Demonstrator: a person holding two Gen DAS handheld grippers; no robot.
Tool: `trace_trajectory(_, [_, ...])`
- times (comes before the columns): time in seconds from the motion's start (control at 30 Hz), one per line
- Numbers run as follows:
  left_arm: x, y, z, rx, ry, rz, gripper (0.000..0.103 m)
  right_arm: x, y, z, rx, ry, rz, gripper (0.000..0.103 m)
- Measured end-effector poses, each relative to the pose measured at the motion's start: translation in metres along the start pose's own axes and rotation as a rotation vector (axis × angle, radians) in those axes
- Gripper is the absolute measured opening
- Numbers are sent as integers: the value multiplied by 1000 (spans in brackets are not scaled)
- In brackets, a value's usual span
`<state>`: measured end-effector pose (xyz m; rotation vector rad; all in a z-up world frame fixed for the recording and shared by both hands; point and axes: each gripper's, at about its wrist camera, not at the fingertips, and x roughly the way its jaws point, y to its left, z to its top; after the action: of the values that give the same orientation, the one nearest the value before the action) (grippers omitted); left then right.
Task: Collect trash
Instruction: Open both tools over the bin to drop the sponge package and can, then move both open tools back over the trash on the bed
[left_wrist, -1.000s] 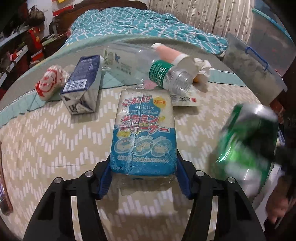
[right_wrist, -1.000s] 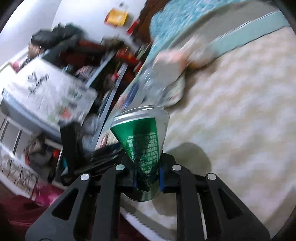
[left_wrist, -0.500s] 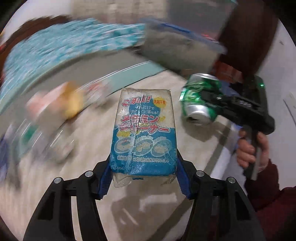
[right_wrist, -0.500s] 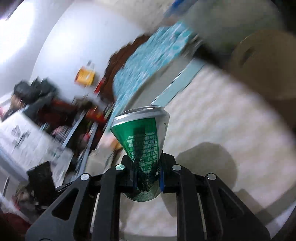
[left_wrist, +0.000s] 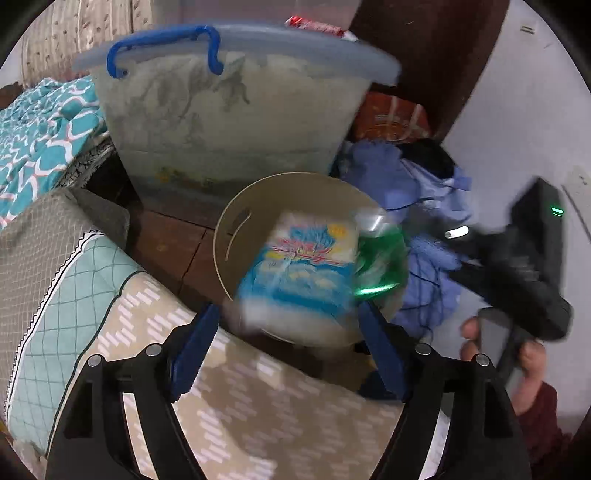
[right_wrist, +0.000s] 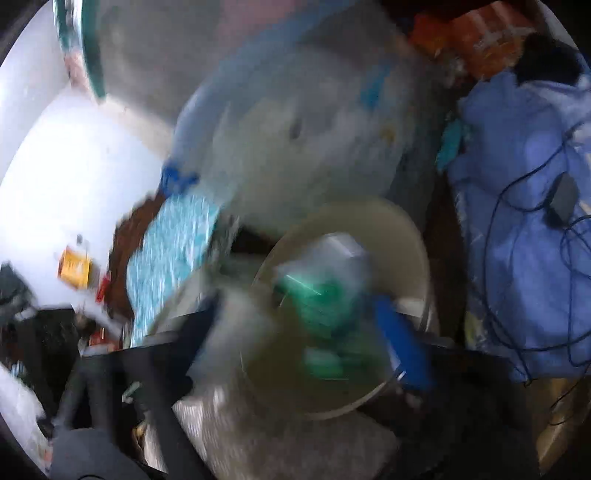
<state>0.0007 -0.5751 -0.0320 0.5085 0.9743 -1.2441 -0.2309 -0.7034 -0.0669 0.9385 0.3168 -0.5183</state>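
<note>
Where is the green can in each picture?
Left wrist view: the green can is a blur right of centre, at the mouth of the round beige bin, beside the blue sponge pack.
Right wrist view: the green can is a blur just below centre, over the same bin.
Shared landmark: the round beige bin.

A lidded translucent storage tub (left_wrist: 229, 122) with a blue handle (left_wrist: 162, 48) stands on the dark floor. Beside it lies crumpled blue cloth (left_wrist: 424, 184); a teal patterned quilt (left_wrist: 40, 122) covers the bed.
</note>
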Motion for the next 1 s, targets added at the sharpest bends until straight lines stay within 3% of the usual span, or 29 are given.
trace_trajectory(0.1, [-14,10,-8,-50,-10,-4,74,-6,8,10,-40,-28,23,85])
trace_trajectory(0.2, [-62,23,-45,-99,-74,-33,74,-15,27,2,-81,-22,99,76])
trace_trajectory(0.27, [-89,35,-78,-106,-98,-38,74,-11,47,-7,-138,23,134,62])
trace_trajectory(0.4, [-145,66,-158,-157,-124,3,74,12,103,-38,-231,188,221,47])
trace_trajectory(0.57, [-208,118,-241,-302,-128,139,73,52,188,-100,-387,367,308,48])
trace_trajectory(0.6, [-218,130,-250,-339,-137,155,74,62,205,-115,-419,398,319,51])
trace_trajectory(0.67, [-245,167,-262,-456,-161,227,74,82,236,-146,-479,472,337,65])
trace_trajectory(0.73, [-263,205,-263,-566,-164,316,74,103,261,-176,-543,528,340,70])
trace_trajectory(0.83, [-274,250,-253,-661,-178,327,74,130,290,-212,-604,585,336,71])
trace_trajectory(0.93, [-258,294,-245,-710,-104,345,74,153,308,-238,-652,597,303,74])
trace_trajectory(1.0, [-251,299,-239,-698,-88,373,68,166,316,-253,-671,626,284,74])
